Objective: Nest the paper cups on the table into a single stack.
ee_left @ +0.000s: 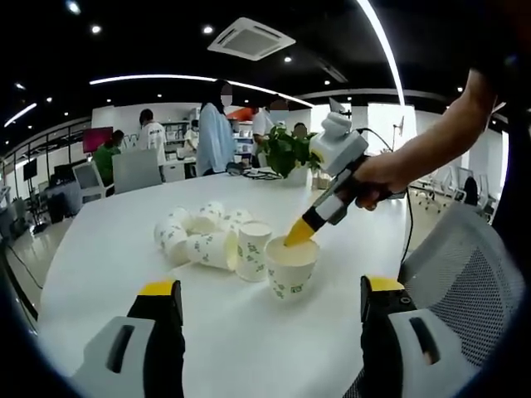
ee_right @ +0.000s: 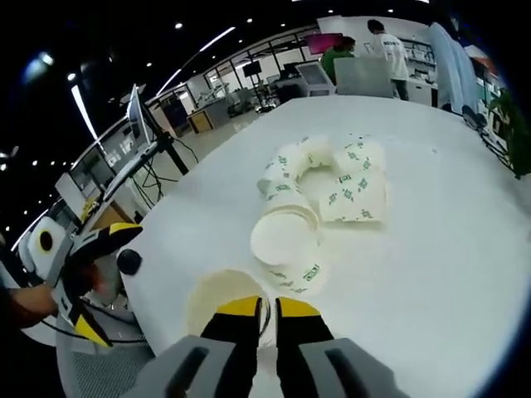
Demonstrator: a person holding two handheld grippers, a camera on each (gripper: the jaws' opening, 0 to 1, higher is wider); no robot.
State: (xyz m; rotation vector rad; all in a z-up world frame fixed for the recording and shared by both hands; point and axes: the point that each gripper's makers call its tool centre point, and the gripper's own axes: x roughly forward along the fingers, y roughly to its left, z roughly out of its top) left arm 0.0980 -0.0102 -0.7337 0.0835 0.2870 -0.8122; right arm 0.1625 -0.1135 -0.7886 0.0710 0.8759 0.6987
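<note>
The upright paper cup (ee_left: 290, 267) stands on the white table (ee_left: 108, 249), nearest the left gripper's camera. The right gripper (ee_left: 300, 231) reaches down to its rim; in the right gripper view its yellow-tipped jaws are nearly closed, pinching the cup rim (ee_right: 217, 300) between them. A second upright cup (ee_left: 253, 249) stands just beside the gripped one, touching a cluster of cups lying on their sides (ee_left: 195, 236). In the right gripper view this cluster (ee_right: 332, 178) forms a loose ring in the middle of the tabletop, with bare white surface around it on all sides.

The left gripper (ee_left: 270, 303) hangs short of the cups, jaws spread wide with nothing between them; in the right gripper view it (ee_right: 91, 274) sits off the table's near edge.

A mesh chair (ee_left: 465, 282) stands close to the table edge beside the gripped cup. A potted plant (ee_left: 286, 149) stands at the far edge, with people (ee_left: 214, 124) beyond it.
</note>
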